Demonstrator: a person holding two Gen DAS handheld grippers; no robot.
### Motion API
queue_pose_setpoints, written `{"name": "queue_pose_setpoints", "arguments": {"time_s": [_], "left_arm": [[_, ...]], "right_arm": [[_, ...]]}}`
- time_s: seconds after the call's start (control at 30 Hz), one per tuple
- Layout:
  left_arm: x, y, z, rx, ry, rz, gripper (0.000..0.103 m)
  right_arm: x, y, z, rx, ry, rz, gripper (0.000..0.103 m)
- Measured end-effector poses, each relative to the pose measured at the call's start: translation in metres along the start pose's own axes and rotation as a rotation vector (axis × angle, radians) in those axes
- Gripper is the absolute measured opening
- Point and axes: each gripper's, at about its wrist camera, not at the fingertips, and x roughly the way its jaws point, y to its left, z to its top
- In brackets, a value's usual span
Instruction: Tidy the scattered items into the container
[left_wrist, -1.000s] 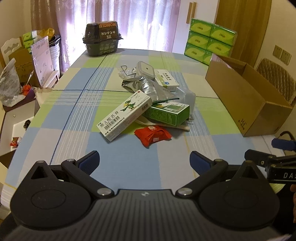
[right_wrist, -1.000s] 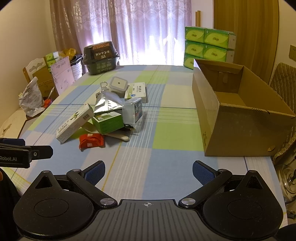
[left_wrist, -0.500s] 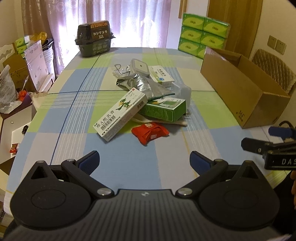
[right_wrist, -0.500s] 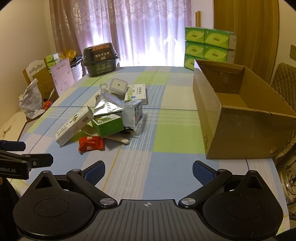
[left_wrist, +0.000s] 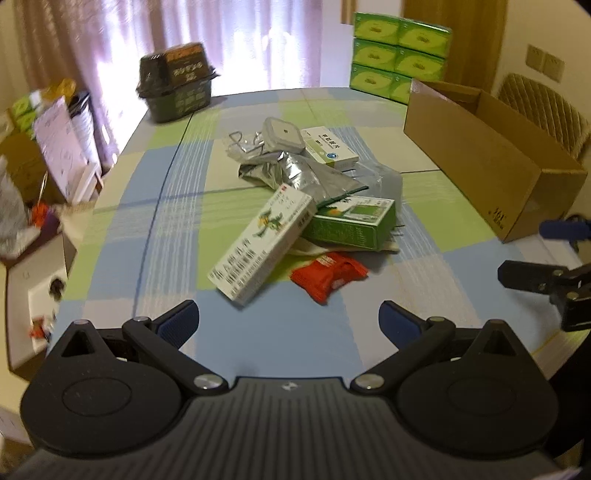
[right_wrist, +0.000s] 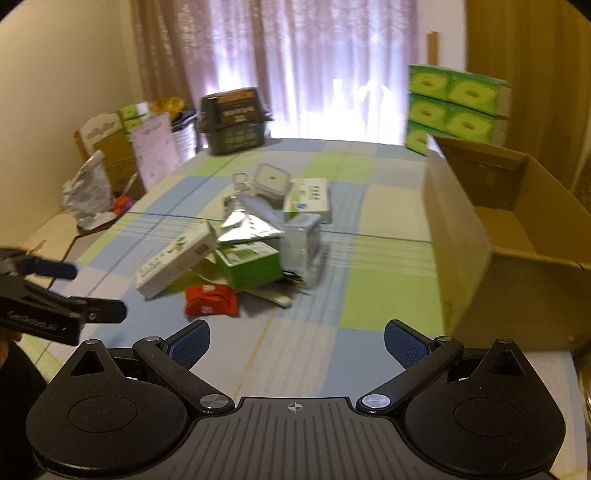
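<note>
**Grippers poised over the clutter**

Both the left gripper (left_wrist: 288, 319) and right gripper (right_wrist: 297, 339) hover with fingers apart, empty. The pile (left_wrist: 314, 206) sits mid-table; the box (right_wrist: 517, 236) waits right. Best start: the loose red packet (left_wrist: 328, 275), nearest and unstacked.

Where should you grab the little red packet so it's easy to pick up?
Probably across the red packet's narrow middle, coming down from above with the left hand-held gripper. It lies flat on the tablecloth, nearest that open gripper, with bare cloth on its near side; the long white box sits close to its left.
</note>
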Motion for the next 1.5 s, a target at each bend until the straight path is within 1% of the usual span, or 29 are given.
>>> {"name": "queue_pose_setpoints", "arguments": {"time_s": [0.1, 0.2, 0.37, 0.5, 0.53, 0.6, 0.67, 0.87, 0.97, 1.2, 1.33, 1.37, 1.4, 1.47, 1.5], "left_arm": [[0.006, 0.007, 0.008, 0.052, -0.001, -0.007, 0.102], [0.014, 0.013, 0.014, 0.099, -0.006, -0.03, 0.102], [0.034, 0.019, 0.017, 0.199, -0.007, -0.029, 0.101], [0.049, 0.024, 0.02, 0.235, 0.012, -0.064, 0.101], [0.052, 0.025, 0.022, 0.241, 0.009, -0.073, 0.101], [0.058, 0.026, 0.024, 0.261, 0.006, -0.084, 0.101], [0.065, 0.025, 0.028, 0.288, 0.006, -0.092, 0.101], [0.085, 0.029, 0.035, 0.346, 0.018, -0.128, 0.101], [0.092, 0.031, 0.035, 0.361, 0.027, -0.146, 0.101], [0.1, 0.034, 0.033, 0.352, 0.04, -0.162, 0.1], [0.103, 0.034, 0.032, 0.35, 0.053, -0.167, 0.092], [0.104, 0.033, 0.032, 0.347, 0.055, -0.165, 0.09], [0.105, 0.033, 0.033, 0.343, 0.057, -0.164, 0.088], [0.106, 0.034, 0.033, 0.335, 0.058, -0.156, 0.083], [0.106, 0.034, 0.033, 0.333, 0.058, -0.154, 0.082]], "right_arm": [[0.008, 0.003, 0.007, -0.019, -0.002, 0.022, 0.103], [0.021, 0.005, 0.013, -0.041, 0.003, 0.037, 0.103], [0.043, 0.008, 0.02, -0.084, 0.013, 0.051, 0.103], [0.067, 0.01, 0.024, -0.124, 0.035, 0.066, 0.103], [0.072, 0.01, 0.025, -0.133, 0.04, 0.069, 0.097], [0.086, 0.01, 0.028, -0.148, 0.07, 0.097, 0.072], [0.1, 0.011, 0.03, -0.174, 0.086, 0.095, 0.072], [0.124, 0.013, 0.035, -0.225, 0.103, 0.121, 0.072], [0.133, 0.014, 0.036, -0.25, 0.113, 0.133, 0.072], [0.15, 0.019, 0.04, -0.283, 0.12, 0.148, 0.072], [0.152, 0.022, 0.043, -0.296, 0.115, 0.148, 0.071], [0.151, 0.023, 0.043, -0.3, 0.113, 0.143, 0.069], [0.151, 0.023, 0.043, -0.304, 0.116, 0.143, 0.062], [0.147, 0.023, 0.043, -0.3, 0.113, 0.141, 0.061], [0.145, 0.023, 0.042, -0.301, 0.114, 0.137, 0.06]]}}
